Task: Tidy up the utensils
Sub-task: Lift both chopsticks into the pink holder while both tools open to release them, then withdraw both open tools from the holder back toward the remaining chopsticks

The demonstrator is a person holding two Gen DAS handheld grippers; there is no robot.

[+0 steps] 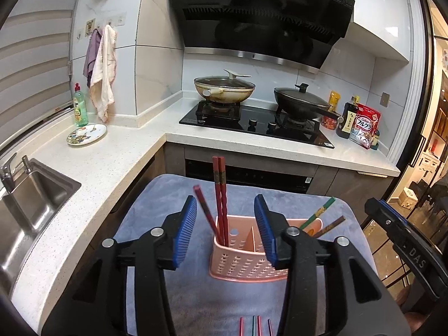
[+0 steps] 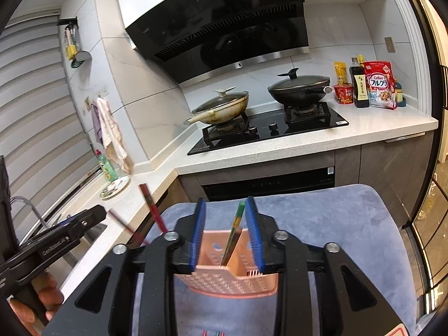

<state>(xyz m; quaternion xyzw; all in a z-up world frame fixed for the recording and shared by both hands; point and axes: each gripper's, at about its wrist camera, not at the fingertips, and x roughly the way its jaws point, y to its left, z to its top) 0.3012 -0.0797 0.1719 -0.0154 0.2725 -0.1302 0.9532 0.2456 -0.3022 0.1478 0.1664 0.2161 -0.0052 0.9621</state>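
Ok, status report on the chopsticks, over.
Left hand-held gripper open, empty. Right hand-held gripper open, empty. Red chopsticks upright in pink perforated plastic holder. Nothing in the way.

Both views look forward and slightly down from close above the blue-covered surface [image 1: 173, 196], toward the far stove [image 1: 252, 123]. The left wrist view sits left of the pink holder [image 1: 246, 263] and sees the right tool [image 1: 392, 224]. The right wrist view sits directly over the holder, tilted.

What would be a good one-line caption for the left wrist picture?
Open left gripper above a pink utensil holder with red chopsticks standing in it.
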